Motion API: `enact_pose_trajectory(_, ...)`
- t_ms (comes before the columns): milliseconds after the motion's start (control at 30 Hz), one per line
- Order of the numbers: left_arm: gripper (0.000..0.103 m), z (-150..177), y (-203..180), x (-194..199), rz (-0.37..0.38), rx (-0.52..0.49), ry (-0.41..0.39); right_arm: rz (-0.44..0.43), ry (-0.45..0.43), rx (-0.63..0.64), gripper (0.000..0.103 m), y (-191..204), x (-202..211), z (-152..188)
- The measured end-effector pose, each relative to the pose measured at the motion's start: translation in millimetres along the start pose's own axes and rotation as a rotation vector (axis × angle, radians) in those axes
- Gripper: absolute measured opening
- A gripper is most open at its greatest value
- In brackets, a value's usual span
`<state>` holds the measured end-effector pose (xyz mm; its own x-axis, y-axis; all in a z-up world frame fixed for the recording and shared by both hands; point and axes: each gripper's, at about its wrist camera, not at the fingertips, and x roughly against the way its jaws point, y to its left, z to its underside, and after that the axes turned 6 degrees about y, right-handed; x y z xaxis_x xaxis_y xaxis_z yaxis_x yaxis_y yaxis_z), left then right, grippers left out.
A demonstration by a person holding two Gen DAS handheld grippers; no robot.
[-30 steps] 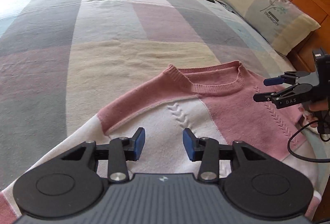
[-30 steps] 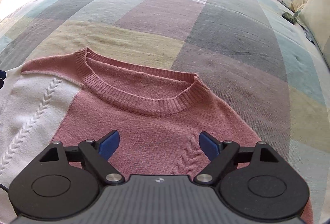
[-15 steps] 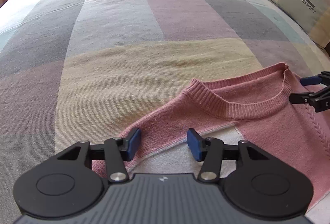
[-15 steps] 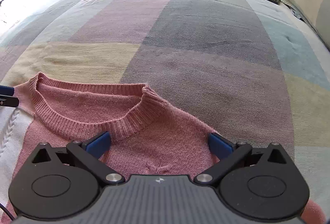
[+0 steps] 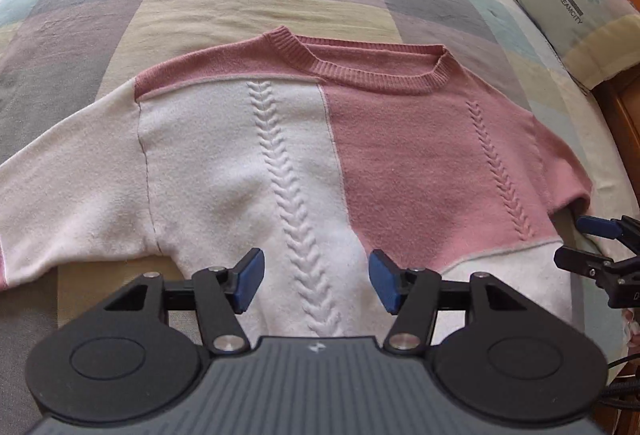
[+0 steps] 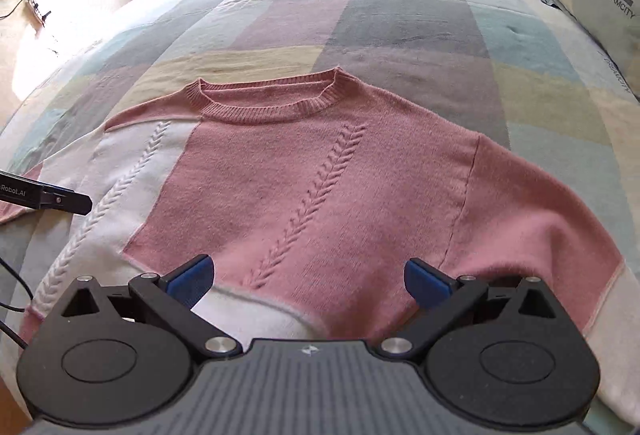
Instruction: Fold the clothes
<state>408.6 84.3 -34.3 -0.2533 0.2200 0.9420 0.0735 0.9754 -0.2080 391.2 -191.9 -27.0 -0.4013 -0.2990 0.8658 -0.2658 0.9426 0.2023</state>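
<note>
Spread flat on a patchwork bedspread (image 5: 248, 7), a pink-and-white sweater (image 5: 304, 155) is judged soft, light and floppy, best taken at shoulder or hem. Left gripper (image 5: 316, 281), just opening, and right gripper (image 6: 308, 283) are held apart, empty.

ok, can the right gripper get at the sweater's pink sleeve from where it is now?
Probably yes. The right gripper is wide open with nothing between its jaws, and the pink sleeve lies flat on the bedspread just beyond its right finger, uncovered. The left gripper is over the white half, out of the way.
</note>
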Motion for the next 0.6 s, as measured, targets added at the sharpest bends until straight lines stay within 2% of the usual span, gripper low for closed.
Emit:
enact_pose_trajectory(100,0.061,10.2,-20.0,-3.3,-0.017,-0.044,0.019,-0.005,0.009,-0.095,0.103,-10.4,10.4,23.9)
enact_pose_trajectory(167,0.061,13.2,-29.5,-7.0,-0.023,-0.072,0.024,0.055,-0.013,-0.159,0.103,-29.3,17.1,31.7)
enact_pose_trajectory(267,0.061,12.6,-42.6,-9.3,-0.020,-0.119,0.031,0.116,-0.065,-0.383,0.103,-81.8,32.2,51.8)
enact_pose_trajectory(433,0.061,8.8,-59.5,-14.7,-0.005,-0.168,0.027,0.096,-0.159,-0.756,0.103,-167.5,42.1,110.1)
enact_pose_trajectory(533,0.061,6.0,-70.0,-20.7,-0.010,-0.199,0.040,0.085,-0.241,-0.877,0.103,-200.3,39.1,135.8)
enact_pose_trajectory(600,0.061,4.3,-77.4,-23.8,-0.016,-0.233,0.046,0.068,-0.328,-0.923,0.103,-216.1,40.4,142.0)
